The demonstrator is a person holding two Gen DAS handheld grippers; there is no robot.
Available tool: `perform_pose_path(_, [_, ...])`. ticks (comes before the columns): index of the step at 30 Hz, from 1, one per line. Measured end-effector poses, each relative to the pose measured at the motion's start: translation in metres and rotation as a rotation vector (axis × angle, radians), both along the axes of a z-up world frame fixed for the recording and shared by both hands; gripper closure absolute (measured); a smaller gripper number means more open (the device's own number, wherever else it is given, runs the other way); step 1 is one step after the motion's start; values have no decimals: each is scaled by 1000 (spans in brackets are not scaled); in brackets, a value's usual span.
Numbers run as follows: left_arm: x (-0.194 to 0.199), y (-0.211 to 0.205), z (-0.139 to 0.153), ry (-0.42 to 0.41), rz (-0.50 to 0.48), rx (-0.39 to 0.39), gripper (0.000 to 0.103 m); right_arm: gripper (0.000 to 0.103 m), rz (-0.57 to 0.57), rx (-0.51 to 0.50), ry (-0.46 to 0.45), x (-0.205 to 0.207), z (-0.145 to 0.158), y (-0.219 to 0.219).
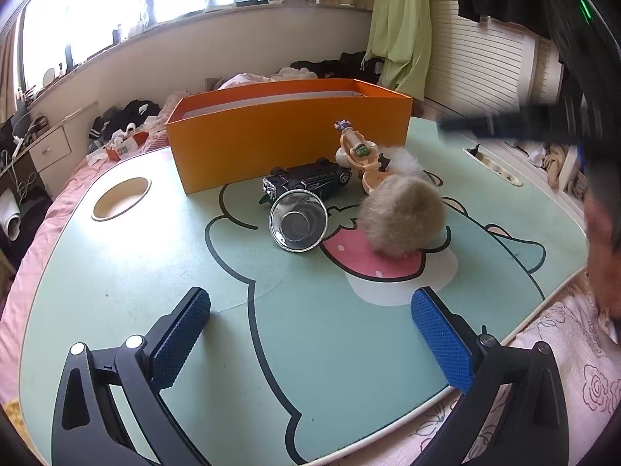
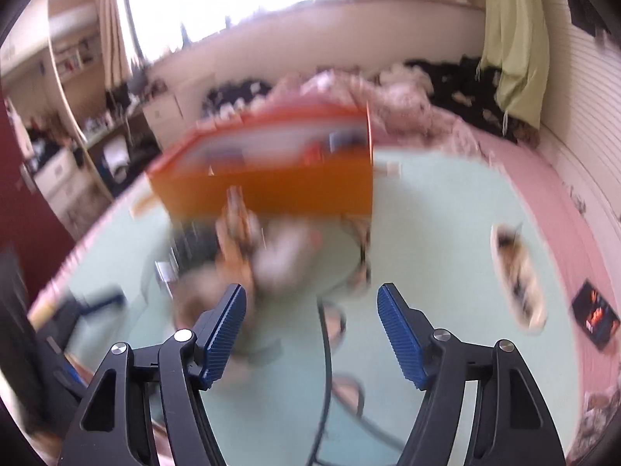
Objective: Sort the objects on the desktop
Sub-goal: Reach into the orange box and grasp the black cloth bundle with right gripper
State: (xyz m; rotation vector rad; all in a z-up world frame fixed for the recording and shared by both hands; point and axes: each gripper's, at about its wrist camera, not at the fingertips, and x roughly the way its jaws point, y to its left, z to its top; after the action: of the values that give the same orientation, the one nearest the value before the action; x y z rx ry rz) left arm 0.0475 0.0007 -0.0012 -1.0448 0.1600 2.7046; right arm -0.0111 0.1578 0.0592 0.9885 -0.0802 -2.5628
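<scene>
We found the things to sort bunched near the middle of the desk, just in front of the orange box that stood open at its far edge. The fluffy ball looked light and soft; we judged it would squash under the pads, so a grip across its middle would do. The steel cup lay on its side with its mouth toward us, stiff and likely slippery, and we thought its rim the safer place to pinch, since it could roll. The black toy car, touching the cup from behind, seemed hard and best taken across its flanks. The orange figure toy, with its thin parts, struck us as the fragile one. The left tongs stood wide and empty over the near desk; the right tongs stood narrower, with nothing between their pads. The right view was badly smeared, so the box's contents showed only as coloured blurs, and the ball hid the figure toy's lower part.
</scene>
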Motion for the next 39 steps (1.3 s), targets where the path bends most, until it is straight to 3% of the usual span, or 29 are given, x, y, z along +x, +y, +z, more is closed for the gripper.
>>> perform_pose_path(3, [-2,-1,0,-7,-2,-1,0,33,4,18,-1,-49,39,-15])
perform_pose_path(5, [-2,-2,0,-6,-3,0,0,49,-1,118,-55,-85,41,-33])
perform_pose_path(8, [-2,-3,-1,-7,-3,2,0,57,-11,294,-157,-133,24,-62])
perform_pose_path(13, [-1,-4,-2,-3,-5,4,0,58,-27,428,-280,-176,-8,-73])
perform_pose_path(17, [0,-1,-2,0,-5,3,0,60,-82,583,-237,-183,-21,-77])
perform_pose_path(20, [0,0,-2,-3,-4,3,0,62,-30,675,-206,-178,-34,-86])
perform_pose_path(21, [0,0,-1,-2,-4,3,0,62,-24,672,-211,-178,-35,-85])
perform_pose_path(23, [0,0,-1,-3,-4,3,0,75,-17,648,-243,-181,-40,-80])
perform_pose_path(27, [0,0,-1,-3,-4,4,0,82,-32,543,-238,-184,-34,-64])
perform_pose_path(32, [-1,1,-1,-5,-3,5,0,83,-38,366,-108,-162,5,-53])
perform_pose_path(36, [-1,0,-1,-5,-4,6,0,83,17,131,17,-113,52,-34])
perform_pose_path(39, [-1,0,-1,-5,-4,7,0,83,80,40,42,-77,64,-24])
